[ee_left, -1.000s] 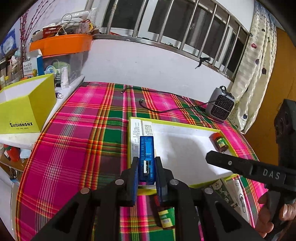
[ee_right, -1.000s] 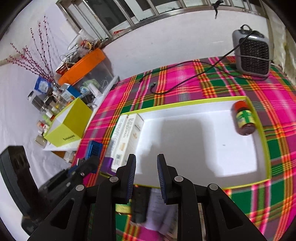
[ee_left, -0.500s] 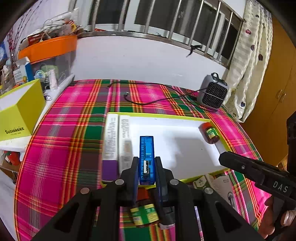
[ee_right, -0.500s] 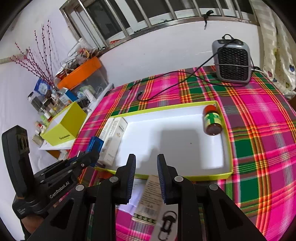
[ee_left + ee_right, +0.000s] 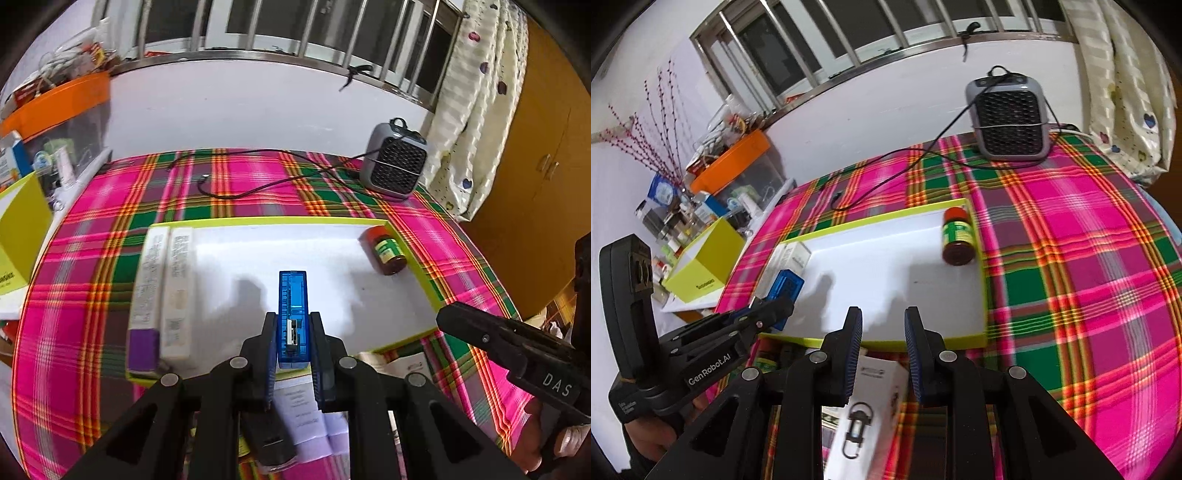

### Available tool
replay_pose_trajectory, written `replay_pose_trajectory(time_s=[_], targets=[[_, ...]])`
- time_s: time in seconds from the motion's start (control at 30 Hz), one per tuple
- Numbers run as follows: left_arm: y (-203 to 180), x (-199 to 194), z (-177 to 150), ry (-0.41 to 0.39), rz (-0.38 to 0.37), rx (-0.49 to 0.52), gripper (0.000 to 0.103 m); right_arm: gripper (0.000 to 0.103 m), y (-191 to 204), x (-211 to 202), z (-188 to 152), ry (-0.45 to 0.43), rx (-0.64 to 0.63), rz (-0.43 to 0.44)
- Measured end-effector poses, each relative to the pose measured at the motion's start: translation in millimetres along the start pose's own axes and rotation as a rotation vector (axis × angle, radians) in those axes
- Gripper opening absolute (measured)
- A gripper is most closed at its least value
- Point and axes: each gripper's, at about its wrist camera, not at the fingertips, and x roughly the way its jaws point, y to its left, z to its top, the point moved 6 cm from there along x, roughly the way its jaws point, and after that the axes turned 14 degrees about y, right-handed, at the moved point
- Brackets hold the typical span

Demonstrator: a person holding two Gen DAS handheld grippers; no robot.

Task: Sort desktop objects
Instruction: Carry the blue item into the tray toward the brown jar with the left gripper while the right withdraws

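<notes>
My left gripper (image 5: 293, 334) is shut on a translucent blue USB device (image 5: 293, 310), held above the near part of the white tray with a yellow-green rim (image 5: 258, 221). The same blue device (image 5: 785, 288) shows at the tray's left side in the right wrist view. Two long white boxes (image 5: 166, 288) lie along the tray's left side. A small brown jar with a red cap and green label (image 5: 386, 251) lies at its right end. My right gripper (image 5: 882, 334) is open and empty above a white carton with a carabiner picture (image 5: 864, 417) near the tray's front rim.
A grey mini heater (image 5: 1010, 114) with a black cable stands at the table's back right. A yellow box (image 5: 705, 262) and an orange-lidded bin (image 5: 733, 158) sit on a shelf at the left. Papers, a dark object (image 5: 267, 439) and a small jar lie in front of the tray.
Both grippers have swung right and pulled back over the tray's front. The blue device stays clamped in the left gripper. The right gripper now hovers over the white carton.
</notes>
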Motion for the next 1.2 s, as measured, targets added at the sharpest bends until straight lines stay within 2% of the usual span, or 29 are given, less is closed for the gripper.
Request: replay_pose_trajectory(time_s=[0.63,1.2], targets=[[-41,42,46,0.092,-0.074,0.053,0.016,0.025,-28,-4,1,-0.016,0.045,-0.006],[-59,99,90,0.217,-0.135,-0.024,0.016,0.025,-51,-4,2,-0.022,0.079,-0.008]])
